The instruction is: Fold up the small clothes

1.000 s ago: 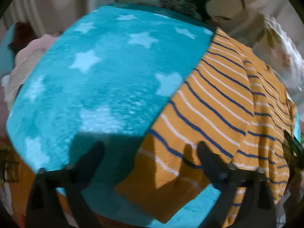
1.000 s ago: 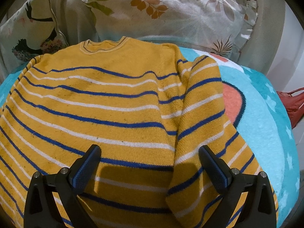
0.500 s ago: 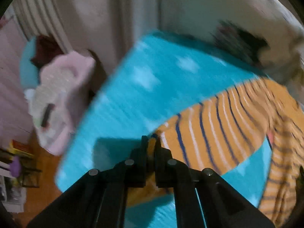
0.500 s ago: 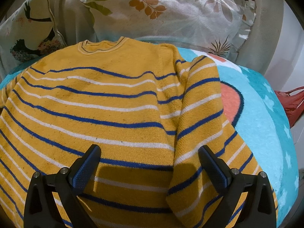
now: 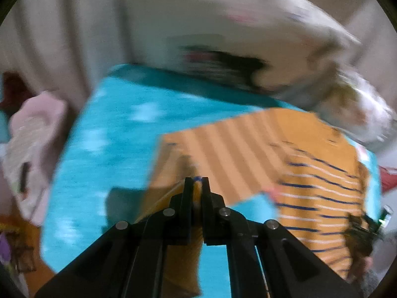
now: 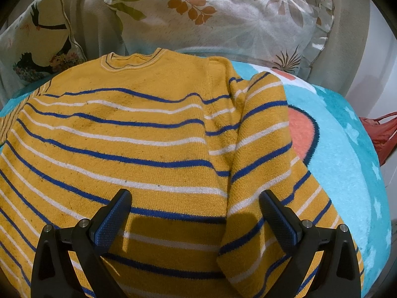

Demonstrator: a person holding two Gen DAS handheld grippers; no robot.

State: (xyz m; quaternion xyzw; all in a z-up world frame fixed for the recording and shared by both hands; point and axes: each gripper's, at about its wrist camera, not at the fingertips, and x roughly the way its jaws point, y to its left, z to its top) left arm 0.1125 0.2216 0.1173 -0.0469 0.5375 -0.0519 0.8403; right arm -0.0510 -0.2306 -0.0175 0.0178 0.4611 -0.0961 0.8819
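Observation:
A yellow sweater point(image 6: 139, 144) with blue and white stripes lies flat on a turquoise star blanket point(image 6: 347, 164), its neck toward the pillows and its right sleeve point(image 6: 263, 154) folded down along the body. My right gripper point(image 6: 196, 213) is open and empty, hovering just above the lower body of the sweater. In the blurred left wrist view my left gripper point(image 5: 196, 186) is shut on the sweater's left sleeve point(image 5: 223, 154), which is lifted and turned over toward the body, showing its paler inner side.
Two printed pillows point(image 6: 223, 17) point(image 6: 42, 37) lean at the head of the bed behind the sweater. A red bag point(image 6: 382, 134) sits off the bed's right side. A pile of pale clothes point(image 5: 32, 149) lies beyond the bed's left edge.
My left gripper closed on the sleeve end, lifted it off the blanket and is swinging it over toward the sweater's body. My right gripper has stayed open and nearly still.

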